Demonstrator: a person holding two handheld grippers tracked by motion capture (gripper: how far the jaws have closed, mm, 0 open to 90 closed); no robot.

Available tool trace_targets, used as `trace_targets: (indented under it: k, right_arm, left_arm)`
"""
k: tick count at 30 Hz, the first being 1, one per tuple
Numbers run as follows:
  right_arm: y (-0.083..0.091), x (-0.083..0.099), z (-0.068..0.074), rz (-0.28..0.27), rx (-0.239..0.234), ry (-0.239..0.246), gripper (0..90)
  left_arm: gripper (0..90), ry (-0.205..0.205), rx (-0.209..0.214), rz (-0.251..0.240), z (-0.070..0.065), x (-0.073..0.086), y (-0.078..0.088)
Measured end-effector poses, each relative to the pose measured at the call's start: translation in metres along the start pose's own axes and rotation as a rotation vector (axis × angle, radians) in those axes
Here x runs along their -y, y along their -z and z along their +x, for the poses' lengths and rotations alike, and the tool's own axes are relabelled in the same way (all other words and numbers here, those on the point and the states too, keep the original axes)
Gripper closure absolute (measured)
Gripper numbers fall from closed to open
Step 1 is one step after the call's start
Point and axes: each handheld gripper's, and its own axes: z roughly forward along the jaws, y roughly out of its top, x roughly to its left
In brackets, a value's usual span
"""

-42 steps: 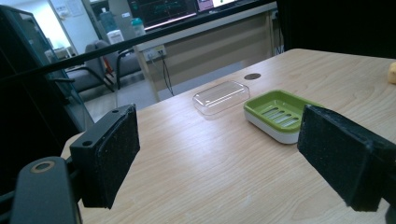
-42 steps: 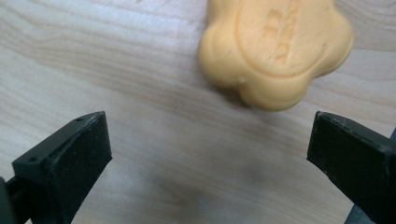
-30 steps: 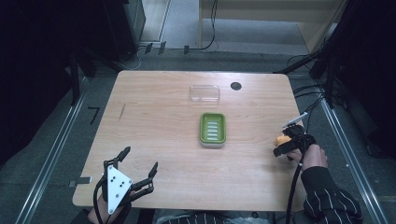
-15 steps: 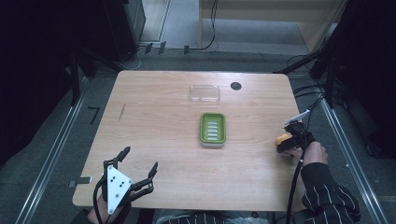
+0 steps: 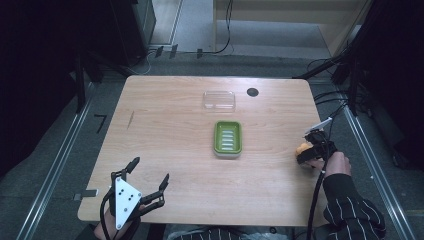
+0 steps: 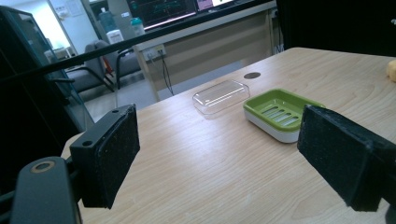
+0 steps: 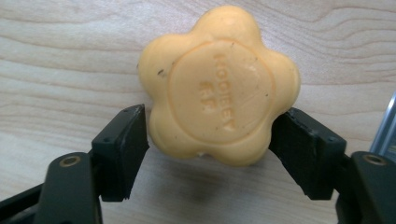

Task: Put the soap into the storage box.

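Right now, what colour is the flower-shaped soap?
Pale orange-yellow flower-shaped soap; clearest in the right gripper view.

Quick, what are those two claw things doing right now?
Left gripper: open, holding nothing, above the wooden table.
Right gripper: jaws have just been closing and now press on the flower-shaped orange soap.

soap [image 5: 301,149]: in the high view small, mostly covered by the right gripper [image 5: 311,150]; its flower shape cannot be told there
soap lettering [image 7: 219,91]: stamped marks too faint to read fully
soap in left gripper view [image 6: 391,70]: cut off by the right edge
person's left hand [image 5: 114,231]: cut off by the bottom edge
bench [image 7: 56,70]: hidden beneath the soap
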Motion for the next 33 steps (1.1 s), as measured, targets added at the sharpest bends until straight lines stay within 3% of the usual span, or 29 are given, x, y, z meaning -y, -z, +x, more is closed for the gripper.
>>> trace_targets:
  k: [12, 22, 33]
  right_arm:
    - [-0.0038, -0.0055, -0.0011, 0.013, 0.009, 0.002, 39.3]
    - [-0.0036, -0.0047, -0.002, 0.003, 0.001, 0.012, 39.9]
    - [0.0052, -0.0021, 0.0014, -0.018, -0.008, 0.057, 40.0]
  left_arm:
    - [13.0, -0.005, 0.001, 0.003, -0.0005, -0.0002, 0.0001]
    - [13.0, 0.001, -0.002, 0.0, 0.0002, 0.0, 0.0003]
    - [13.0, 0.003, -0.007, 0.0, 0.0006, -0.0001, 0.0007]
